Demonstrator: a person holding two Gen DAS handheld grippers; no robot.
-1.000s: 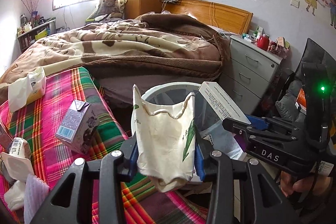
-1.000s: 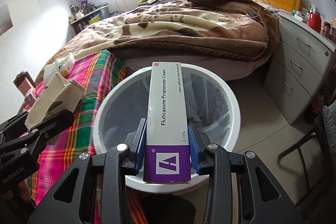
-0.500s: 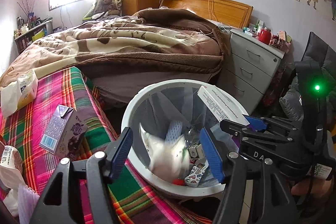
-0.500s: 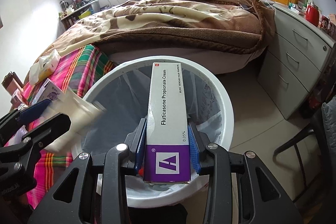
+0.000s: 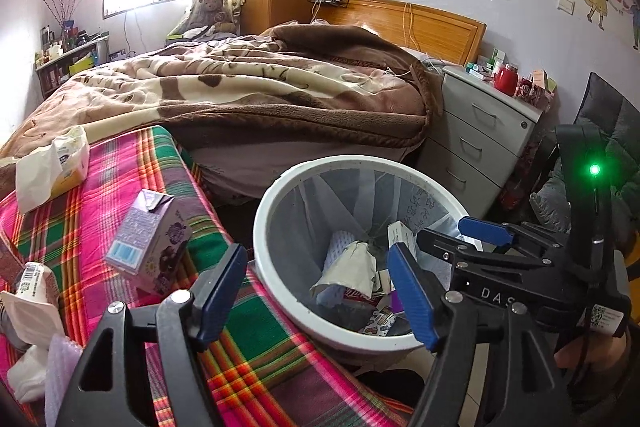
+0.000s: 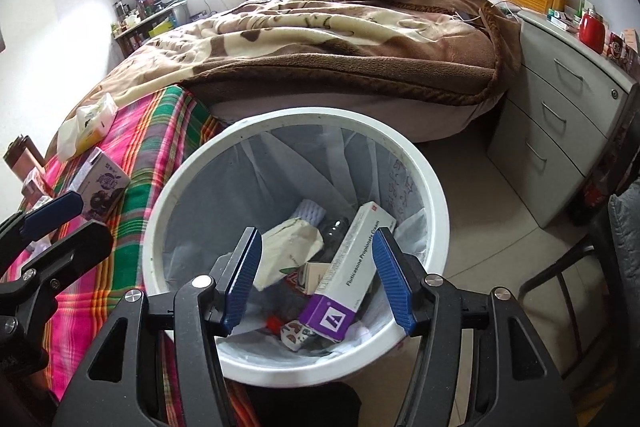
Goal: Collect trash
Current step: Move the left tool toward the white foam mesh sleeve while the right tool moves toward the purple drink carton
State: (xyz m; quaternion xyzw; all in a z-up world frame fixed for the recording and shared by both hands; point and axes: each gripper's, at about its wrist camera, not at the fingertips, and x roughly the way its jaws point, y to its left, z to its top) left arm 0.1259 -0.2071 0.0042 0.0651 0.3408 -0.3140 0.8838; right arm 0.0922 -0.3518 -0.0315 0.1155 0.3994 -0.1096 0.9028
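Observation:
A white trash bin (image 5: 262, 227) (image 6: 160, 219) with a clear liner stands beside the bed's plaid cover. My left gripper (image 5: 316, 255) hangs over its near rim with jaws opening and nothing between them. A crumpled cream paper bag (image 5: 352, 263) (image 6: 288, 251) lies inside the bin. My right gripper (image 6: 317, 235) is above the bin as well, jaws opening, pads off the white and purple cream box (image 6: 348, 275), which leans on the rubbish inside. In the left wrist view the right gripper (image 5: 456, 233) shows at the bin's right rim.
On the plaid cover (image 5: 100, 211) lie a purple drink carton (image 5: 150, 239), a tissue pack (image 5: 56, 163) and several wrappers (image 5: 28, 307) at the left edge. A grey drawer unit (image 5: 480, 139) stands right of the bin, a dark chair (image 6: 560, 287) further right.
The left jaws spread and the paper bag fell into the bin. After that the right jaws spread and the cream box dropped in. Neither hand shifted much.

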